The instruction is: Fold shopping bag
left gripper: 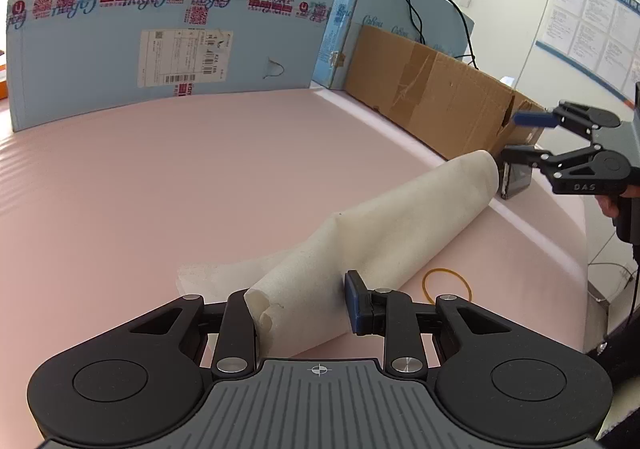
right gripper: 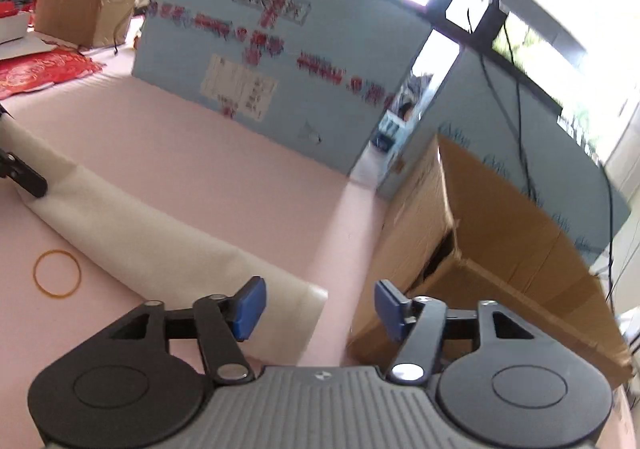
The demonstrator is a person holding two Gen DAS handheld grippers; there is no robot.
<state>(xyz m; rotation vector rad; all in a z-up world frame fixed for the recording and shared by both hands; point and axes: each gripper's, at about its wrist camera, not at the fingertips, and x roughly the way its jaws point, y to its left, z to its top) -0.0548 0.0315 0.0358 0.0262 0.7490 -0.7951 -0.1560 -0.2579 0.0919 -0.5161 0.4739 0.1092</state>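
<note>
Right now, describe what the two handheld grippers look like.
Both match. The left gripper has black linkage fingers with silver pivot pins, two round black discs at its base, a ribbed grey body with a small crosshair mark, and a blue pad on one finger. The right gripper has blue pads on both fingers; seen from the left wrist camera, its side reads "DAS" in raised letters.

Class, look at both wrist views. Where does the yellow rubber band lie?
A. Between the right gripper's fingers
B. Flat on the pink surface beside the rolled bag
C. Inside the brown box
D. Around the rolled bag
B: the rubber band lies as an open loop on the pink surface, apart from the rolled bag.
</note>
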